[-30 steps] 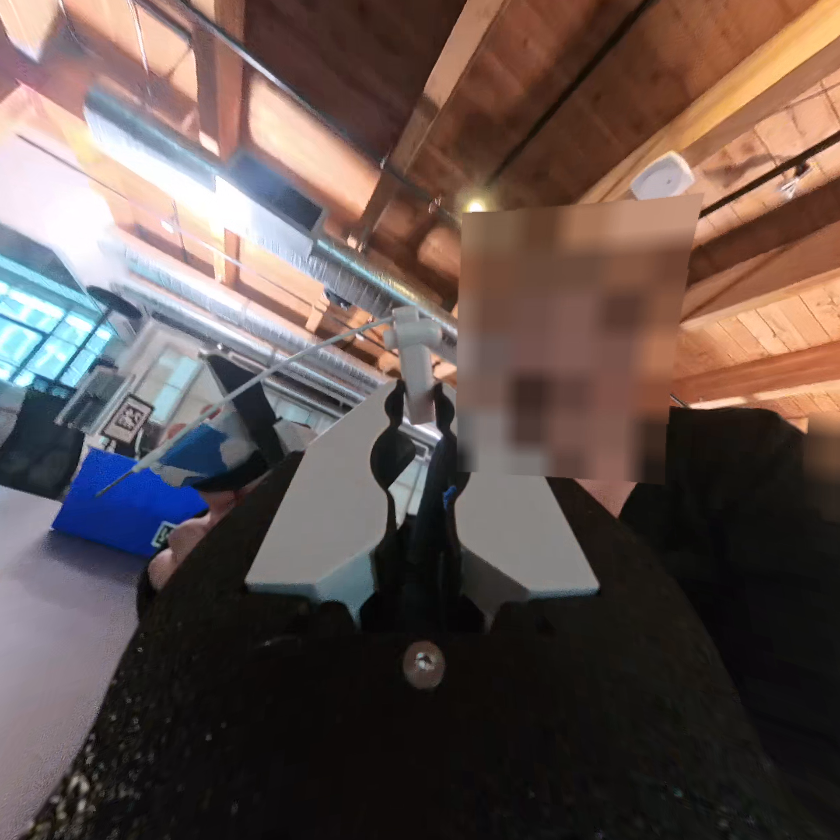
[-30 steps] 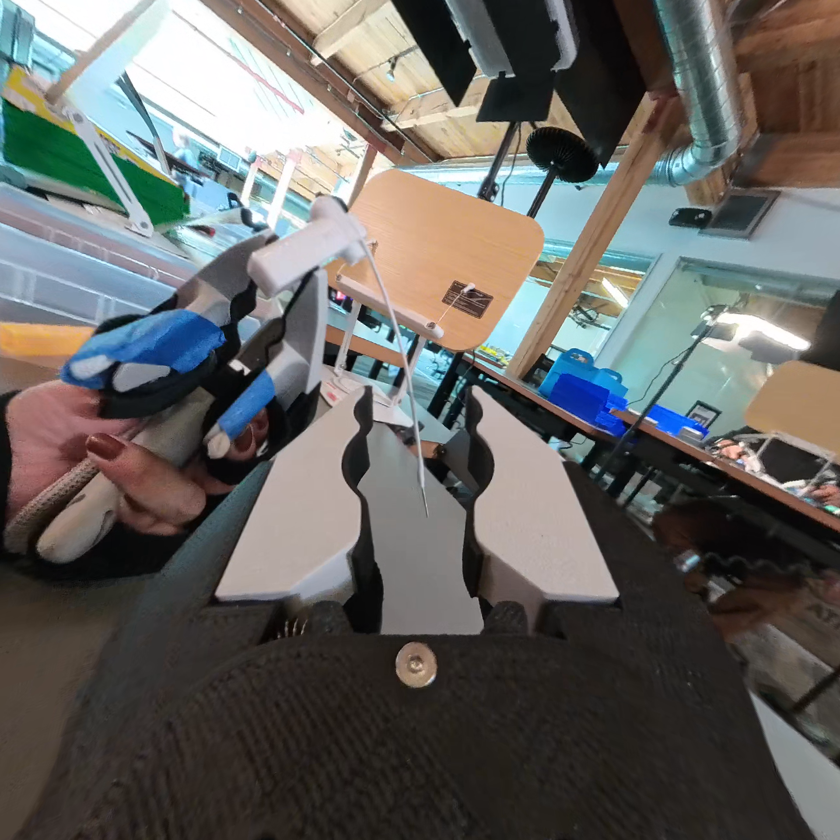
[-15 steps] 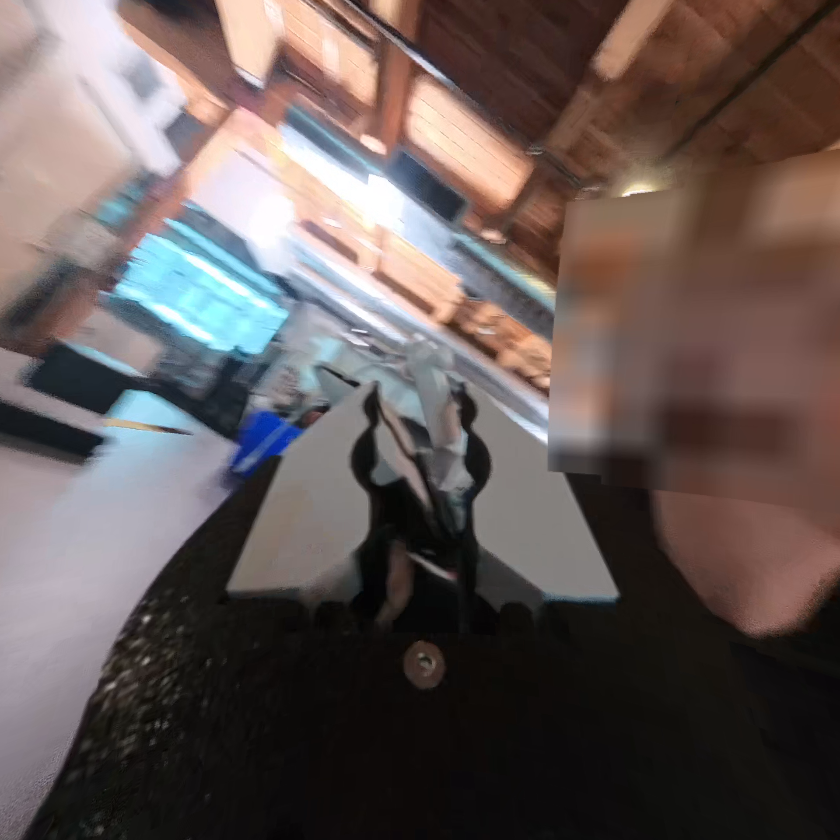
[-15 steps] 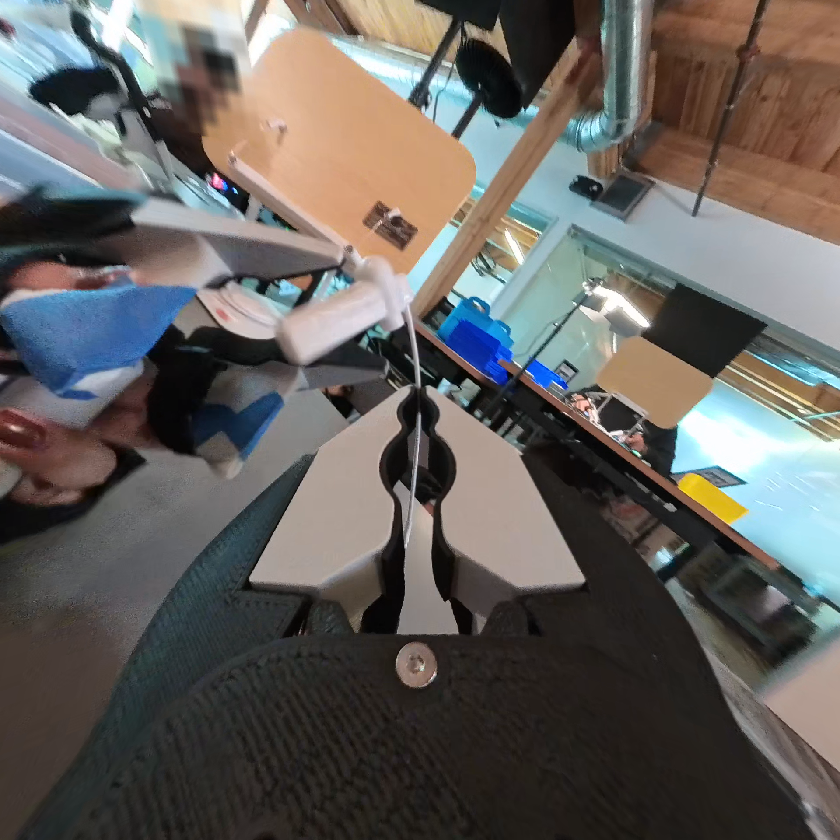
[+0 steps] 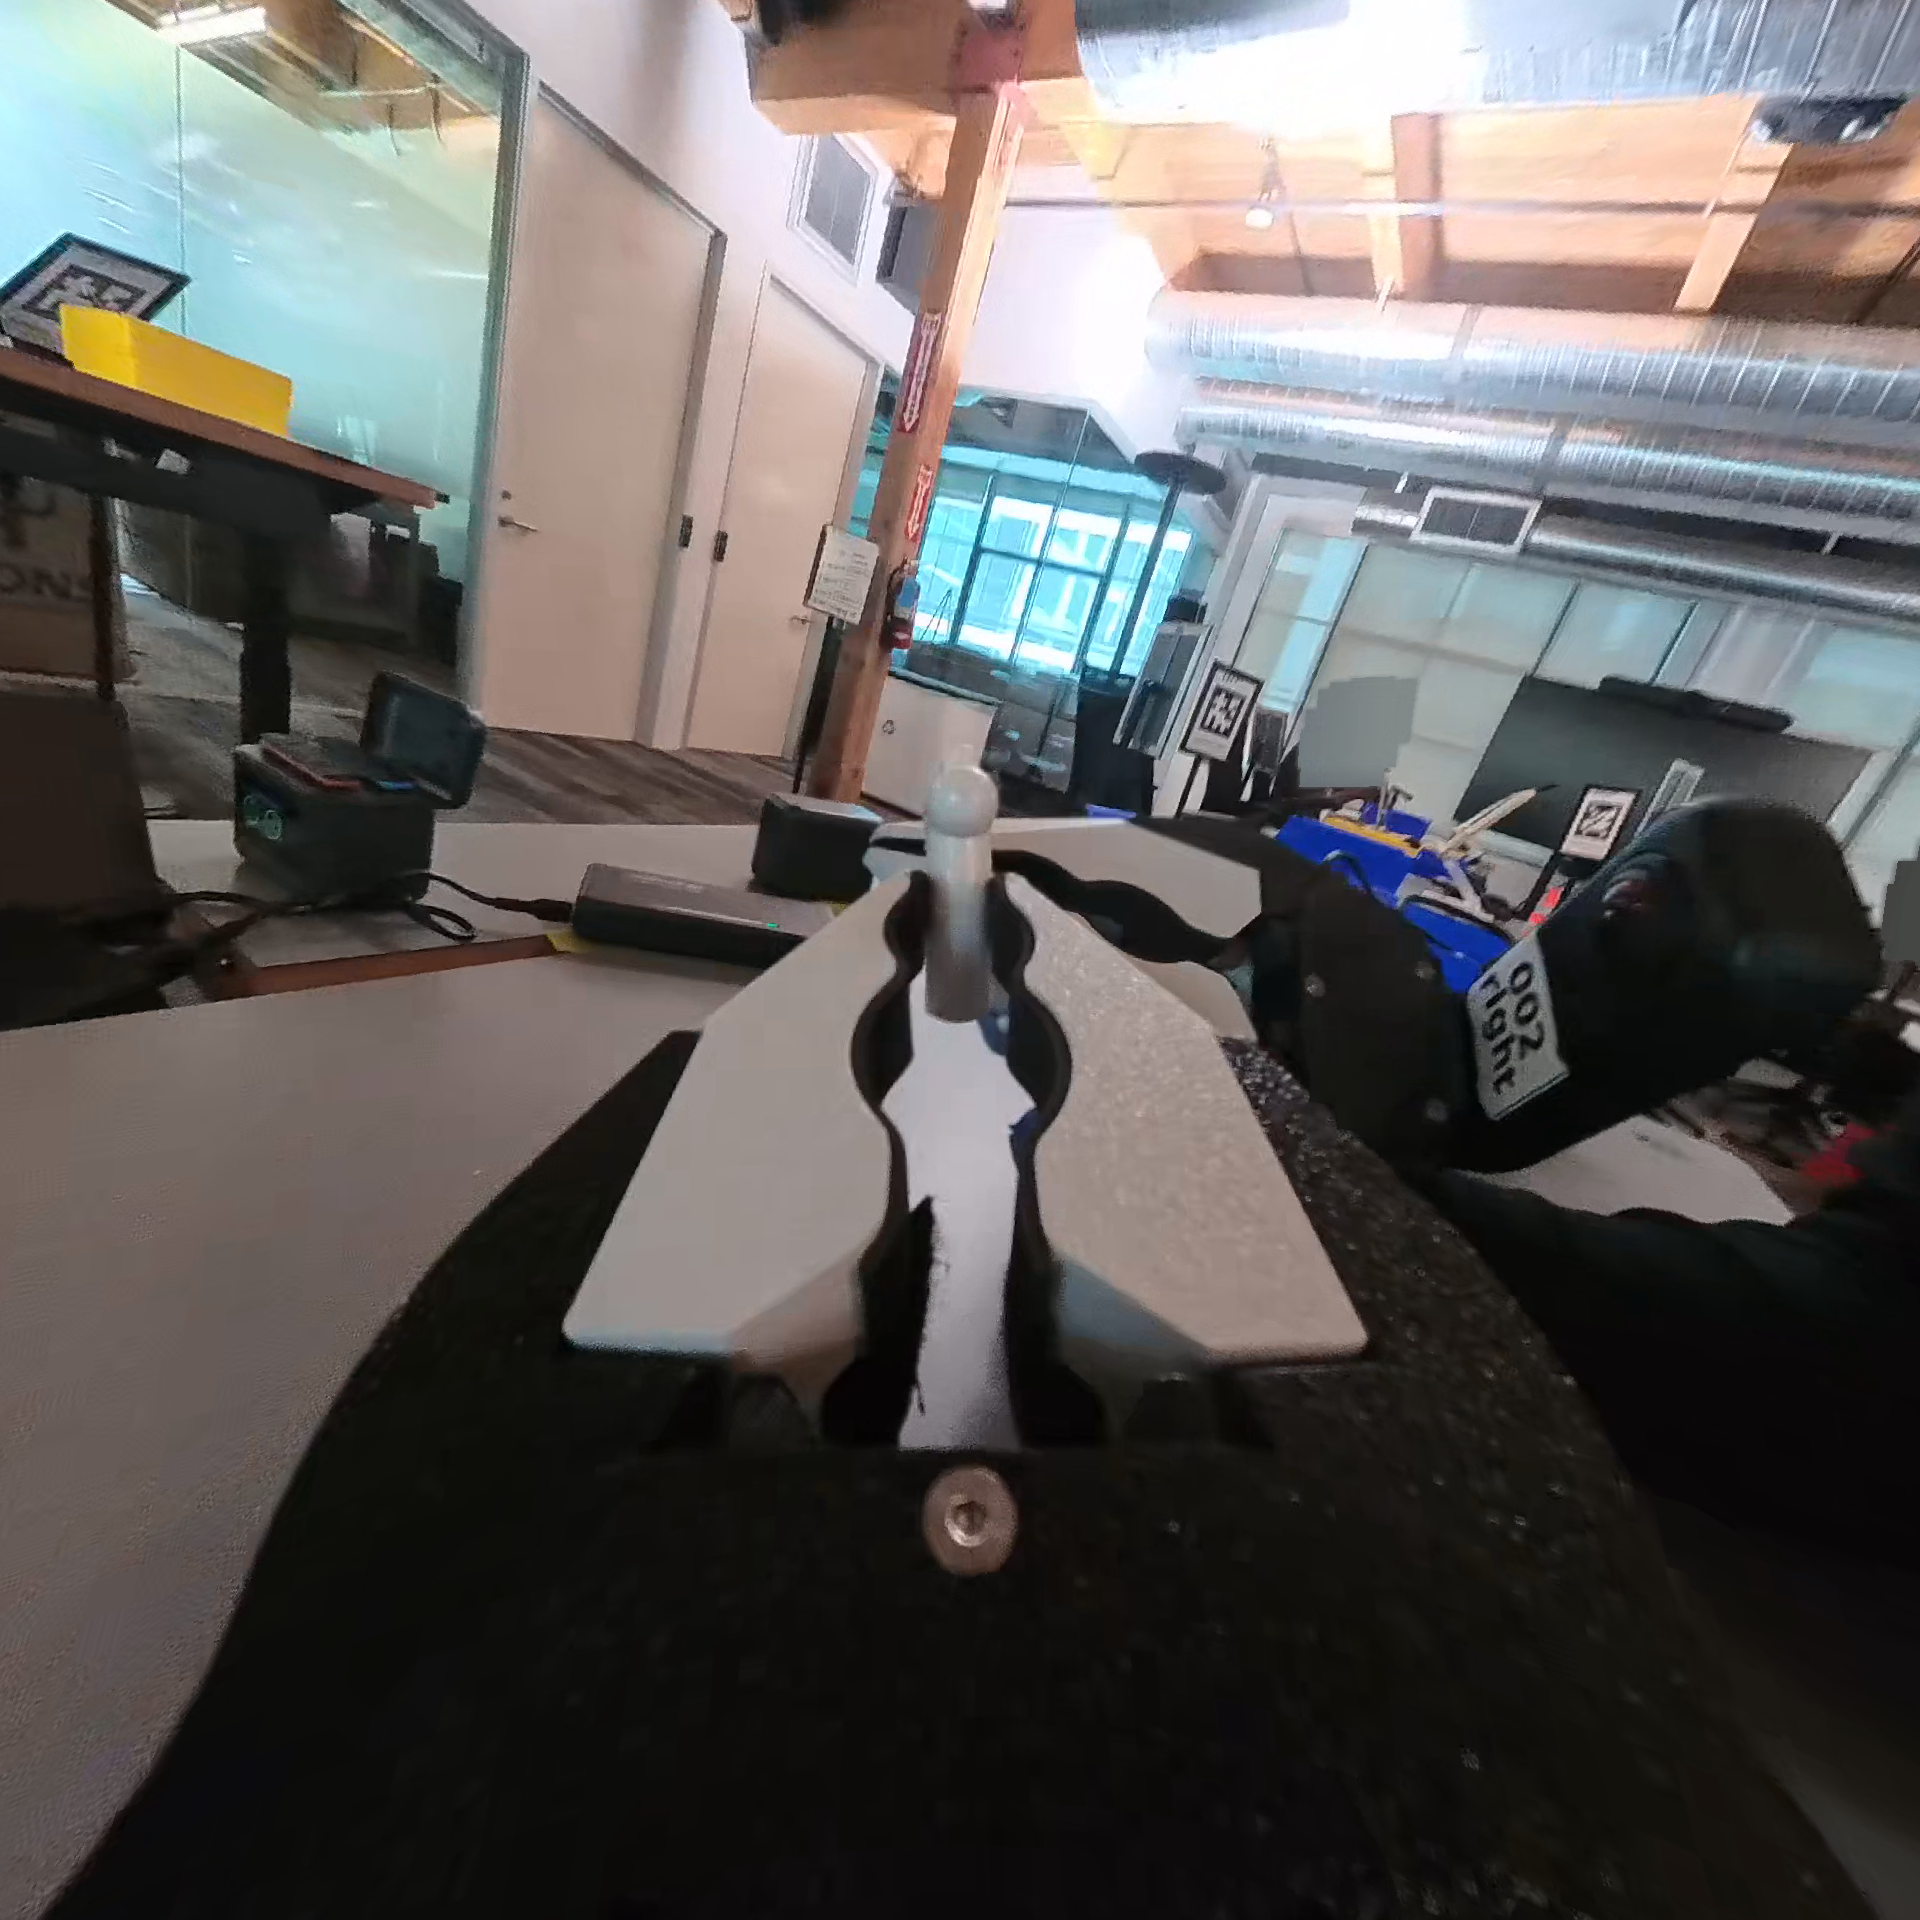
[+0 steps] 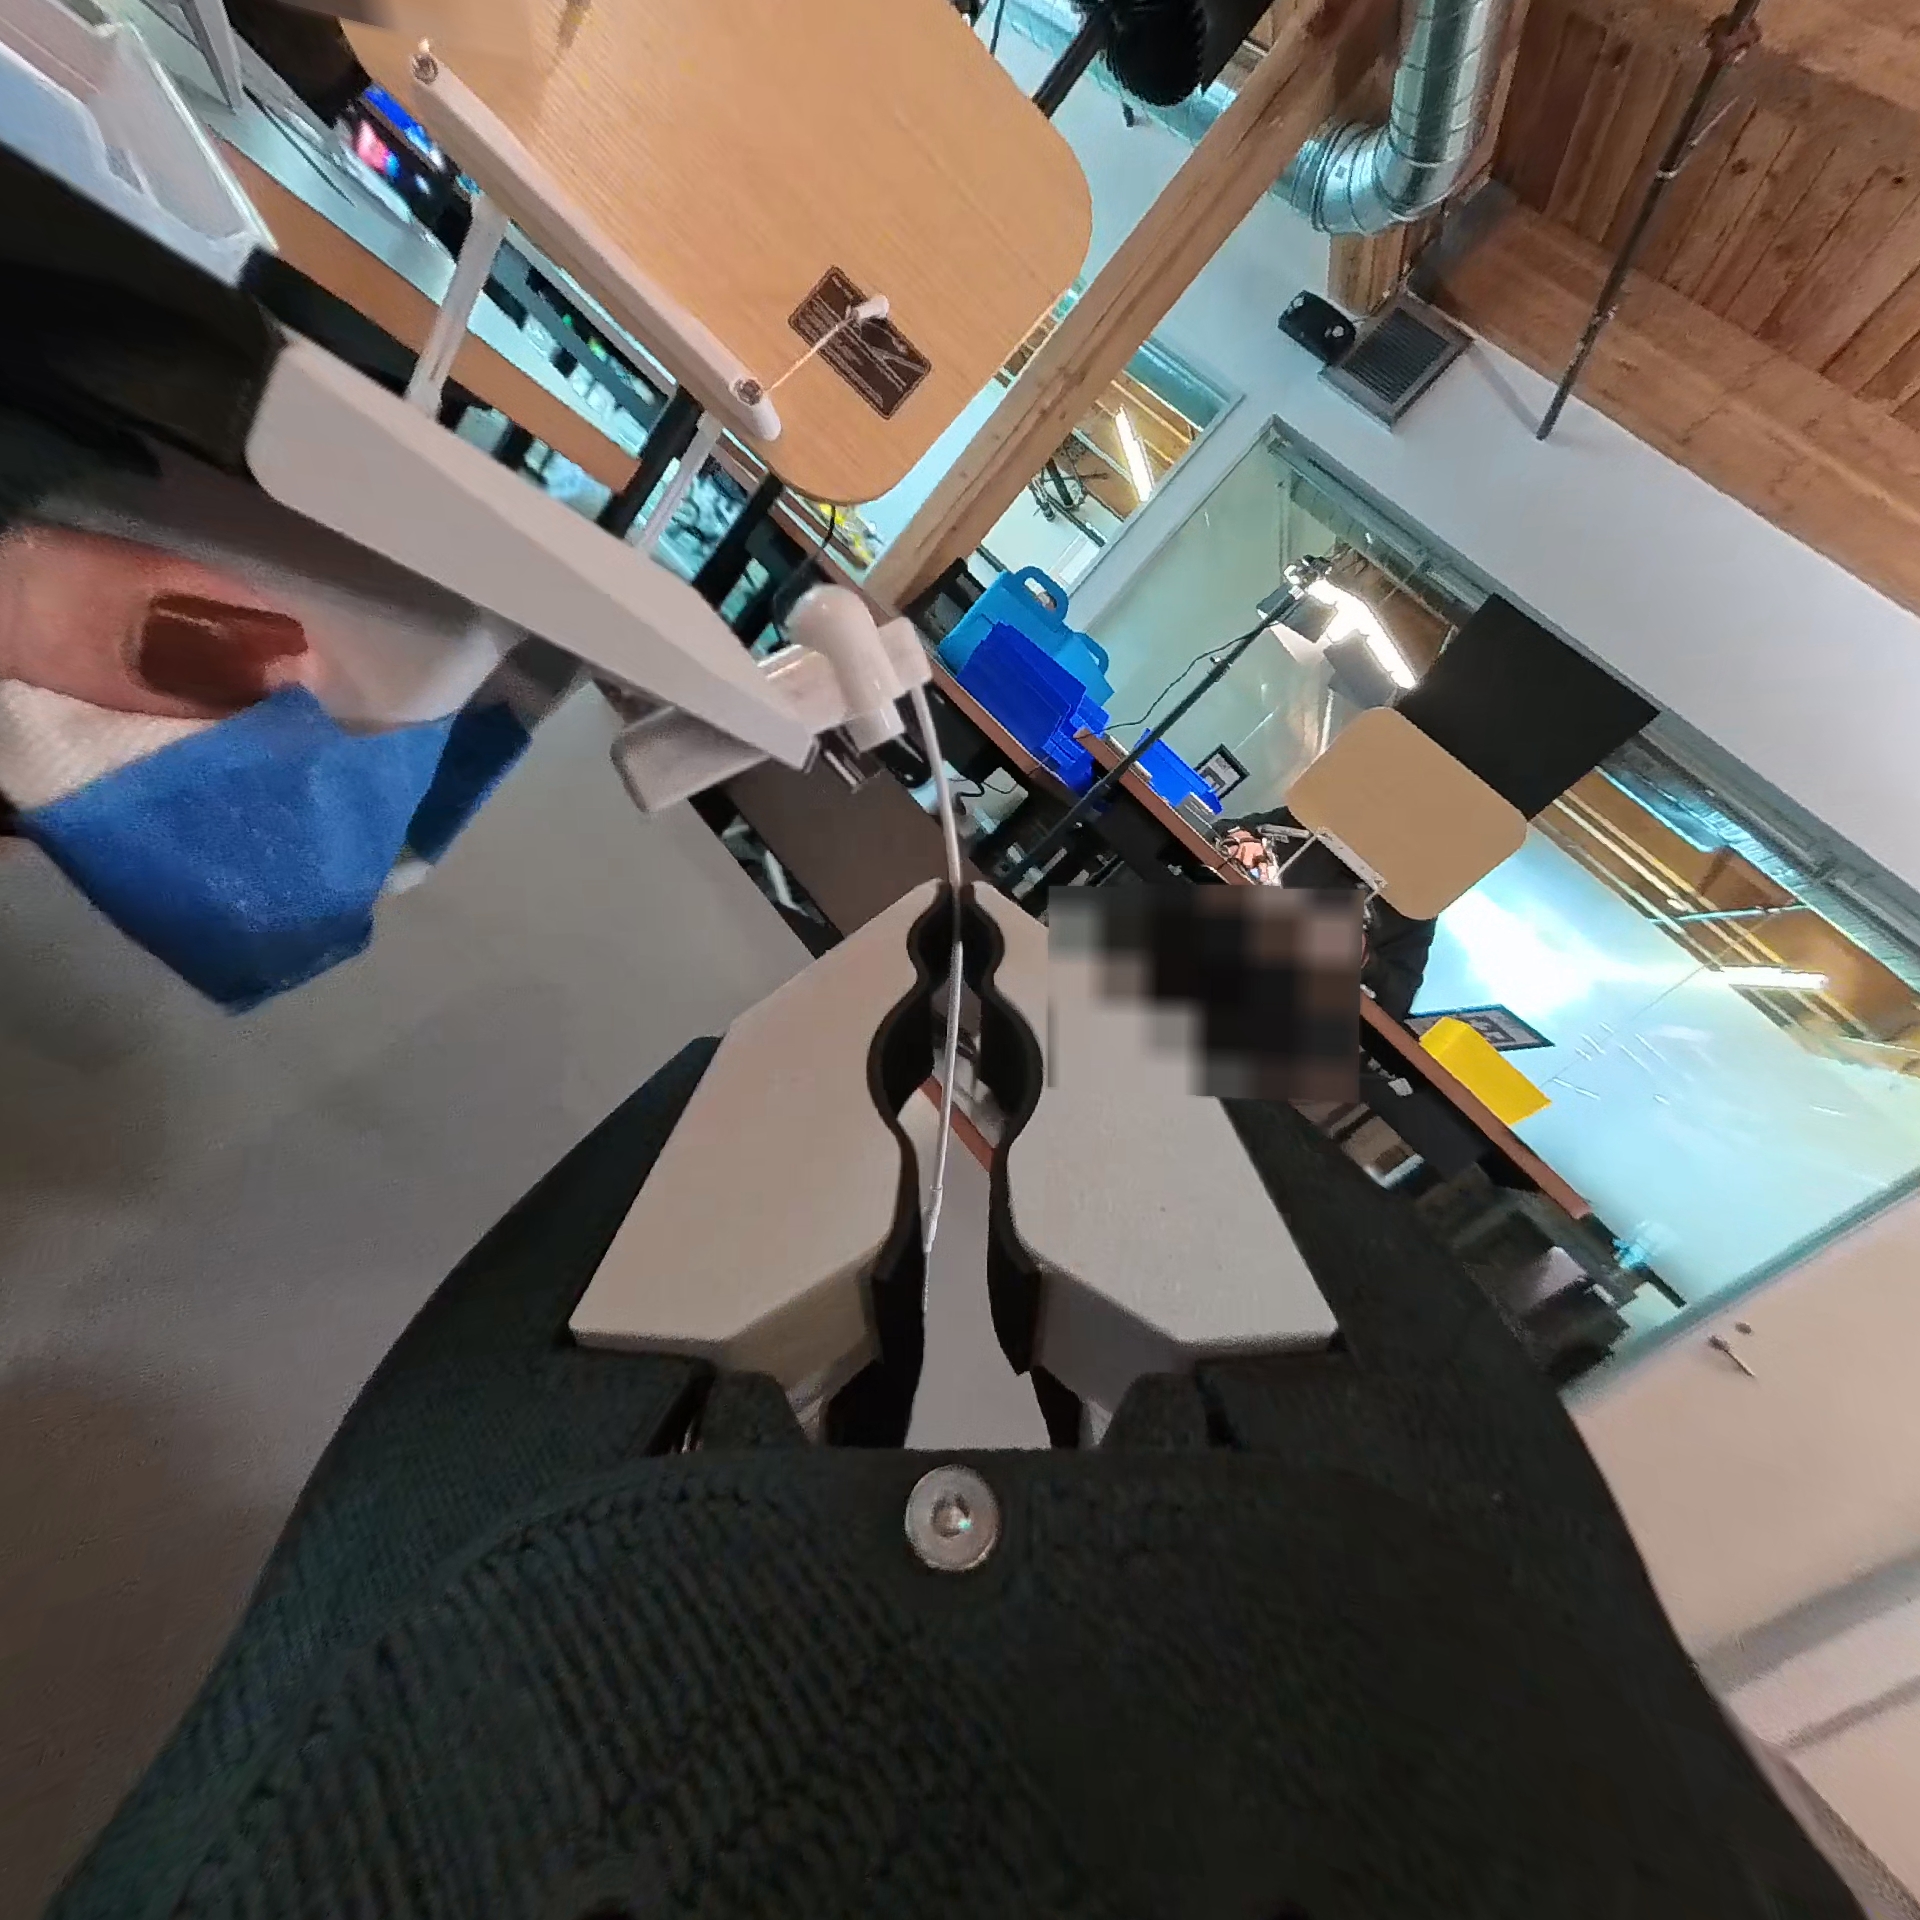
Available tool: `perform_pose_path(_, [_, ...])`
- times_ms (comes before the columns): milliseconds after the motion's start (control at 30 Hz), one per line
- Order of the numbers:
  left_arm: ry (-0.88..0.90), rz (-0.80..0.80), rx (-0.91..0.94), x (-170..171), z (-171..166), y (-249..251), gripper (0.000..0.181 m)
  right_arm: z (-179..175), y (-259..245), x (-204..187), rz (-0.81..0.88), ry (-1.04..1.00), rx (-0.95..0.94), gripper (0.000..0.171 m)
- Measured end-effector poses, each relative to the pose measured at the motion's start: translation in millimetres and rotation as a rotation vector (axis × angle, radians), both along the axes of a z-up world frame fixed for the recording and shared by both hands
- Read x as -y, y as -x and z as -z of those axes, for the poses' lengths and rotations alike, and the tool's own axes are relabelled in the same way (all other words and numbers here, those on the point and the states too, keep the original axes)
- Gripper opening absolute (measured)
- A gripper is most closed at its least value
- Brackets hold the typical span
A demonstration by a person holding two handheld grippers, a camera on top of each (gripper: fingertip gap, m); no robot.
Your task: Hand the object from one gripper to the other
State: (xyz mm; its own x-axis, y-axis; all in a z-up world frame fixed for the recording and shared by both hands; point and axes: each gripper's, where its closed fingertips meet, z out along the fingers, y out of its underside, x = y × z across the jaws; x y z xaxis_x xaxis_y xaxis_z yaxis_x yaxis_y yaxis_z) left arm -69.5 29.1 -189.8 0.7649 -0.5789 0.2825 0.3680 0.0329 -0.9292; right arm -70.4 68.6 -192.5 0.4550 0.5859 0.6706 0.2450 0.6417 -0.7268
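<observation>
The object is a white tool with a short thick handle (image 5: pixel 958 914) and a long thin wire (image 6: pixel 948 997). My left gripper (image 5: pixel 959 894) is shut on the handle at its fingertips, and the handle stands upright between them. My right gripper (image 6: pixel 954 896) is shut on the thin wire, which runs down between its fingers. In the right wrist view the left gripper's fingers (image 6: pixel 520 561) reach in from the left, with the handle (image 6: pixel 852 649) at their tips. In the left wrist view the right gripper's fingers (image 5: pixel 1122 862) lie just behind the handle.
A grey table (image 5: pixel 260 1195) lies under both grippers. On it are a dark power bank (image 5: pixel 675 920) with a cable, an open black case (image 5: pixel 343 821) and a small black box (image 5: pixel 810 844). Blue bins (image 6: pixel 1029 665) and a wooden board (image 6: pixel 727 208) stand behind. The grippers' ends are close to 4 centimeters from one another.
The right gripper has shut on the thin wire, having been open a second ago. The left gripper has swung down from facing the ceiling to facing level over the table, still holding the handle.
</observation>
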Motion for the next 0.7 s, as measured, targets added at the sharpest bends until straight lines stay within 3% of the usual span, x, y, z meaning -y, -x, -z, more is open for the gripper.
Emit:
perform_pose_path(67, [-0.035, 0.013, 0.052, 3.2, -6.6, 2.6, 0.01, -4.9, 0.7, 7.9, -0.071, 0.043, -0.058, 0.0])
perform_pose_path(233, [-0.17, 0.078, 0.288, 21.8, -32.5, 24.5, 0.01, -16.4, 1.7, 26.5, -0.401, 0.412, -0.219, 0.041])
perform_pose_path(433, [-0.261, 0.326, 0.459, 43.9, -49.5, 24.0, 0.01, -48.5, -23.8, 29.6, -0.88, 0.889, -0.519, 0.046])
perform_pose_path(567, [-0.357, 0.435, 0.606, 57.5, -61.0, 32.5, 0.01, -61.4, -46.8, 2.3, -0.952, 1.03, -0.759, 0.052])
perform_pose_path(700, [-0.33, 0.589, 0.656, 61.3, -62.5, 20.5, 0.009, -51.9, -33.9, 10.2, -0.955, 1.069, -0.648, 0.046])
